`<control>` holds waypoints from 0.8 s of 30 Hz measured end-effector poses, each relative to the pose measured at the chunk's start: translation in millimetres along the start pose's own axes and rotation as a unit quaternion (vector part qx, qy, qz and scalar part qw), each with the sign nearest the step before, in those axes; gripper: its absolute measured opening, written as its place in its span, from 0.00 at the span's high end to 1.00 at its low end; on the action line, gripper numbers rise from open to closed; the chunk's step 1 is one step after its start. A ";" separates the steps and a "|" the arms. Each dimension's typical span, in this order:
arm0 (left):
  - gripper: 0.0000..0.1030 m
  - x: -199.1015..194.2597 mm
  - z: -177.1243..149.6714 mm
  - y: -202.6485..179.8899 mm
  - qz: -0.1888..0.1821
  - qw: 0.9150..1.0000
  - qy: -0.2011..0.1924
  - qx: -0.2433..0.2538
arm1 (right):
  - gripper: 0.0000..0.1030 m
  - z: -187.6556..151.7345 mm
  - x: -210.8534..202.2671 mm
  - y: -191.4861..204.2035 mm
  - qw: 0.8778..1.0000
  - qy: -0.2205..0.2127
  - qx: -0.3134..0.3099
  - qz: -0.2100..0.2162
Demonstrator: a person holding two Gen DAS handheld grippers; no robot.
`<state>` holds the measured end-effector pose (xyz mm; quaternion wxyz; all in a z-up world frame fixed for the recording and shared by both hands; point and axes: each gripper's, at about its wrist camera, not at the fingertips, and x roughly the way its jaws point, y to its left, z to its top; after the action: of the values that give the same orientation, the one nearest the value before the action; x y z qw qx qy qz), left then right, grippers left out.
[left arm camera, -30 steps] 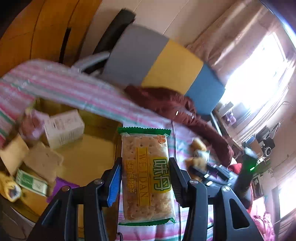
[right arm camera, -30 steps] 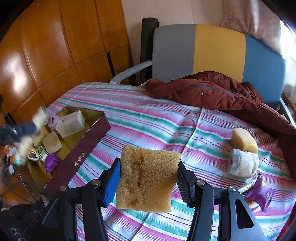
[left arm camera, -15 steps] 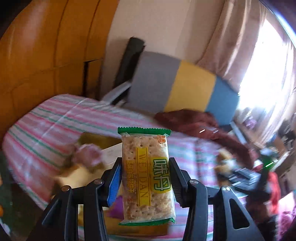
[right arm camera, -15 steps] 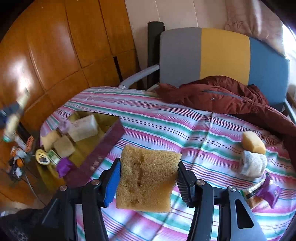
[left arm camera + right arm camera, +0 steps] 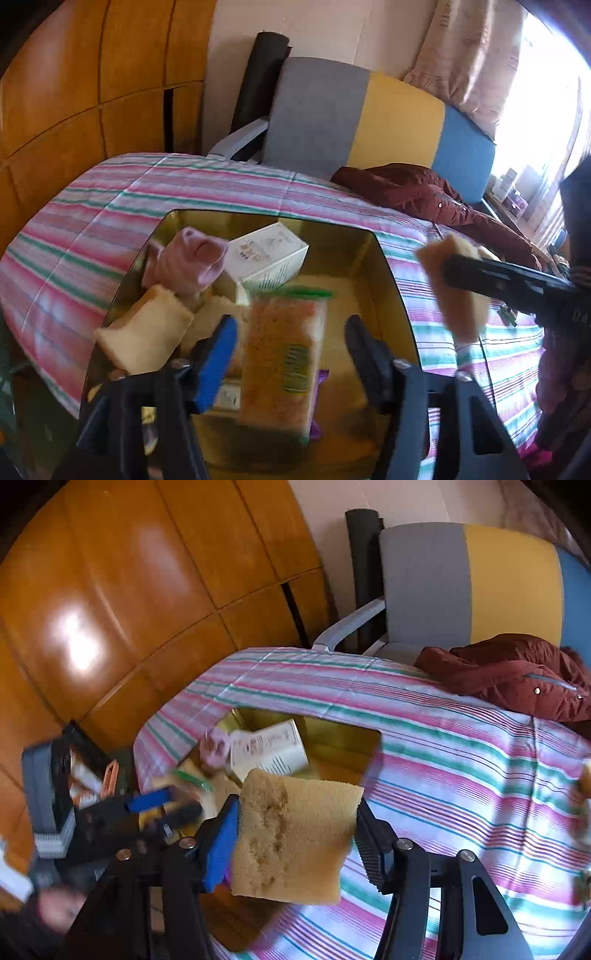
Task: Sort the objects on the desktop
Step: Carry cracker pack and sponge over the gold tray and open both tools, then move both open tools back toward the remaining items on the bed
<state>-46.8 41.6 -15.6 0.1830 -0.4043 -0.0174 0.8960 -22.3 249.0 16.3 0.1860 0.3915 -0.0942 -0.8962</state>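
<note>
My left gripper hangs over the gold box. Its jaws are opening and stand wide. The cracker packet sits blurred between them, with a gap on each side. In the box lie a white carton, a pink sock and tan sponge pieces. My right gripper is shut on a tan sponge beside the gold box. Its jaws are opening, though both pads still touch the sponge. The left gripper's fingers show blurred at the left of the right wrist view.
A pink and green striped cloth covers the table. A maroon jacket lies at the far side in front of a grey, yellow and blue chair back. Wooden wall panels stand to the left. A purple packet lies in the box.
The left jaws have spread and let go of the cracker packet, which now tilts blurred over the box. The right gripper has carried the sponge left, up to the box.
</note>
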 end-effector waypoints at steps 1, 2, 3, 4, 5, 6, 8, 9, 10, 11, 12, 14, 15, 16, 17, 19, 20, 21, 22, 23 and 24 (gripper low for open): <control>0.28 0.9 0.9 2.0 0.000 1.000 -0.004 -0.005 | 0.33 4.0 5.6 2.2 1.000 -0.002 0.011 0.008; 0.27 1.2 1.2 3.6 -0.003 1.000 -0.005 -0.008 | 0.26 6.5 8.7 2.0 1.000 -0.004 0.025 0.012; 0.26 -0.2 0.9 7.4 -0.005 1.000 -0.010 -0.015 | 0.25 7.9 10.0 1.6 0.999 -0.006 0.034 0.012; 0.26 -1.6 0.5 9.2 -0.001 1.000 -0.012 -0.019 | 0.24 9.5 11.7 1.3 0.999 -0.008 0.042 0.012; 0.26 -3.0 -1.2 11.9 0.006 1.000 -0.014 -0.023 | 0.21 8.7 12.7 0.6 0.999 -0.009 0.051 0.014; 0.26 -3.3 -2.3 14.5 0.007 1.000 -0.013 -0.025 | 0.20 8.1 13.1 0.6 0.998 -0.009 0.058 0.016; 0.27 -5.0 -8.4 21.1 0.011 0.999 -0.009 -0.037 | 0.15 2.2 12.0 -0.8 0.998 -0.009 0.068 0.013; 0.28 -6.3 -10.8 23.0 0.014 0.999 -0.008 -0.041 | 0.15 0.0 11.6 -0.8 0.997 -0.009 0.071 0.009; 0.28 -8.5 -14.8 24.8 0.021 0.999 -0.009 -0.046 | 0.12 -3.5 10.0 -0.8 0.997 -0.008 0.073 0.004; 0.28 -9.9 -17.4 25.2 0.028 0.998 -0.011 -0.048 | 0.10 -7.9 8.8 -0.8 0.997 -0.008 0.075 0.001; 0.29 -11.6 -19.4 25.4 0.033 0.998 -0.013 -0.049 | 0.09 -11.4 7.8 -0.5 0.997 -0.007 0.075 -0.002; 0.29 -16.9 -23.0 22.7 0.043 0.998 -0.021 -0.047 | 0.06 -21.1 4.4 3.0 0.998 -0.008 0.067 -0.017; 0.29 -19.4 -24.0 21.0 0.046 0.998 -0.025 -0.045 | 0.05 -23.9 3.0 3.2 0.998 -0.008 0.063 -0.023; 0.29 -21.4 -24.8 18.7 0.048 0.998 -0.027 -0.041 | 0.04 -27.5 1.3 5.6 0.998 -0.010 0.058 -0.031; 0.29 -22.8 -25.2 16.5 0.049 0.998 -0.027 -0.039 | 0.03 -32.1 -0.7 8.7 0.998 -0.011 0.050 -0.041; 0.29 -25.0 -25.1 13.3 0.053 0.998 -0.027 -0.038 | 0.01 -37.1 -1.2 11.3 0.998 -0.011 0.039 -0.056; 0.29 -25.8 -25.0 12.0 0.054 0.998 -0.026 -0.037 | 0.01 -39.8 -1.8 12.6 0.997 -0.009 0.032 -0.064; 0.29 -26.7 -25.3 10.9 0.055 0.998 -0.025 -0.035 | 0.01 -42.4 -3.1 13.3 0.997 -0.007 0.026 -0.073; 0.29 -27.4 -25.6 8.6 0.056 0.998 -0.025 -0.033 | 0.01 -43.5 -4.4 12.9 0.997 -0.007 0.023 -0.078; 0.29 -27.7 -25.8 6.6 0.056 0.998 -0.024 -0.031 | 0.00 -45.8 -6.7 12.2 0.996 -0.008 0.018 -0.084; 0.29 -27.8 -25.9 4.4 0.055 0.998 -0.023 -0.029 | 0.00 -47.2 -8.0 10.4 0.996 -0.007 0.017 -0.089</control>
<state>-12.3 25.0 -13.9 0.1209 -0.3887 -0.0250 0.9131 20.2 241.7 -7.0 0.0982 0.3952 -0.0760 -0.9102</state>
